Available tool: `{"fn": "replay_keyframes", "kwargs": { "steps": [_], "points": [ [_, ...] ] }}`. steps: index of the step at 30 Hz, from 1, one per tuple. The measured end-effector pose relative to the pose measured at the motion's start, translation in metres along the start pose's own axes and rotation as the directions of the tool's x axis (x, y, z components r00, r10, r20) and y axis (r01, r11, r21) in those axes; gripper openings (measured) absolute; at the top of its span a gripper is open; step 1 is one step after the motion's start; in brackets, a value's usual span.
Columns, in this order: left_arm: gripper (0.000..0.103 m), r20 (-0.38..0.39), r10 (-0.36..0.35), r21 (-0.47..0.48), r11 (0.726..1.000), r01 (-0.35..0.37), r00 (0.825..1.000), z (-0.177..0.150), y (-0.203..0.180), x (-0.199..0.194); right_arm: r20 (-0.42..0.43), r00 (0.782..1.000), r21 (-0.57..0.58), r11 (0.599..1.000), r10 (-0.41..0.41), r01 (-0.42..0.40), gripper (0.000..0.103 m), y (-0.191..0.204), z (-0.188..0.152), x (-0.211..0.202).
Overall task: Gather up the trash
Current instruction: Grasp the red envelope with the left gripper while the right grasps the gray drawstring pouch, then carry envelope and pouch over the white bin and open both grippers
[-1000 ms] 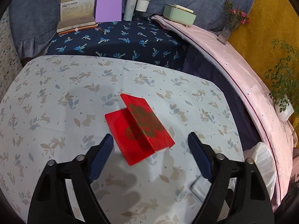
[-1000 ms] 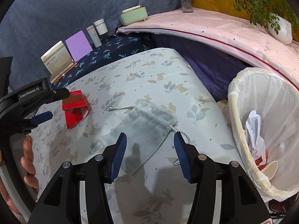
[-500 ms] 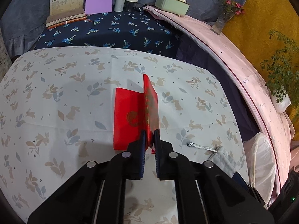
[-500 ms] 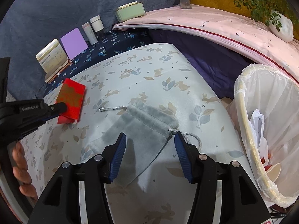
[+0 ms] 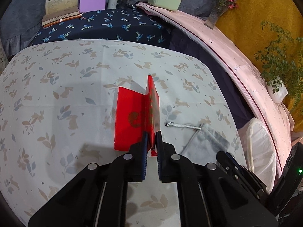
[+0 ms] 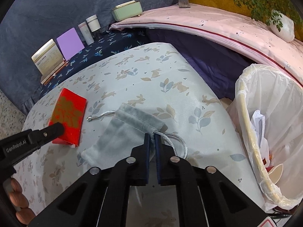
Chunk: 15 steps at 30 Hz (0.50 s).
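A blue-grey drape (image 6: 47, 9) and a mustard wall (image 5: 265, 9) close the room behind. The worktop (image 5: 56, 94), under a pale rabbit-and-leaf cloth, fills the foreground, with a pink-covered ledge (image 6: 217, 22) curving along its right side. A white-lined bin (image 6: 265, 123) stands just beside the worktop's right edge, paper scraps inside. A grey drawstring pouch (image 6: 123, 132) lies mid-cloth, the right tongs (image 6: 152, 138) having just closed on its gathered neck. The left tongs (image 5: 151, 138) pinch the upright flap of a red card (image 5: 130, 117).
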<state>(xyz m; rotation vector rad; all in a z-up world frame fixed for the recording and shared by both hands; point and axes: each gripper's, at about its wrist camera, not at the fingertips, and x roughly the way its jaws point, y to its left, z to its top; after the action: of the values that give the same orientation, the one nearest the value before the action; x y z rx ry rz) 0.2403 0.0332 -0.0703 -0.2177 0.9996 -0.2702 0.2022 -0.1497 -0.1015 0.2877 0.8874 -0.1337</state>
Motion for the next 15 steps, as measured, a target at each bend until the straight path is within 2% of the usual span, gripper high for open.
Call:
{"fn": "replay_keyframes", "kwargs": {
  "steps": [7,15],
  "points": [
    [0.007,-0.003,-0.010,0.020,1.000,0.010,1.000,-0.011,-0.013,-0.013,0.059,0.998,-0.001,1.000,0.014,-0.014,0.005,-0.001,0.000,-0.028],
    [0.007,0.028,-0.036,0.070,0.997,0.034,0.999,-0.017,-0.045,-0.038,0.140,0.990,0.028,0.999,0.021,-0.026,0.005,-0.019,0.013,-0.072]
  ]
}}
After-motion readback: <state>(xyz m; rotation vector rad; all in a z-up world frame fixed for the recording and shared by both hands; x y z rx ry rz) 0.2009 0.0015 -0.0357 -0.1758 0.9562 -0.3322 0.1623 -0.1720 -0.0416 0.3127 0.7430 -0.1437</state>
